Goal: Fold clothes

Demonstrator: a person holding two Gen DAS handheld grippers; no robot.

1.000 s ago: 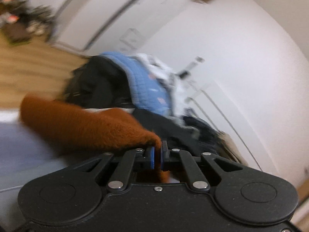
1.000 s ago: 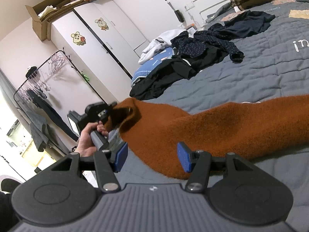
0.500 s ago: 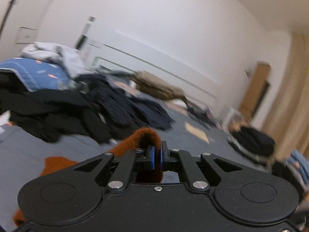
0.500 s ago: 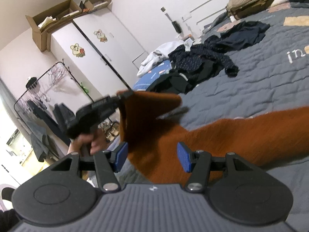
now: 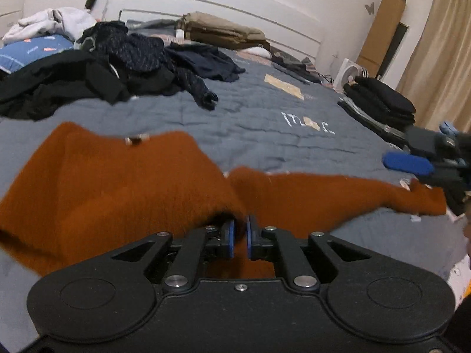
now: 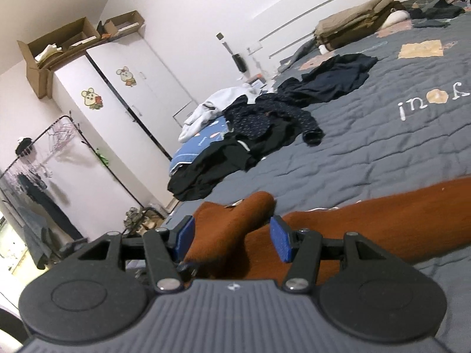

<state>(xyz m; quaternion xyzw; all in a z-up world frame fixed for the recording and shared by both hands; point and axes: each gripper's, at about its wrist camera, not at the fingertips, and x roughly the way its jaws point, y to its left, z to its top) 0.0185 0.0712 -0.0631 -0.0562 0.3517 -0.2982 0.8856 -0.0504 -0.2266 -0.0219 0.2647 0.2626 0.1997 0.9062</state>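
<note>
Left gripper (image 5: 239,236), jaws just easing apart around the sweater (image 5: 123,182), has carried its sleeve over; fold laid.

Both wrist cams low, close over bed (image 5: 265,123), facing headboard; left looks across, right looks leftward; shared: clothes pile (image 6: 250,135).

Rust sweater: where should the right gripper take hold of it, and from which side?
Likely the raised folded end of the rust sweater, lying between the right gripper's open jaws. Come from this near edge, along the quilt: that end humps up off the fabric, giving both pads a face.
</note>
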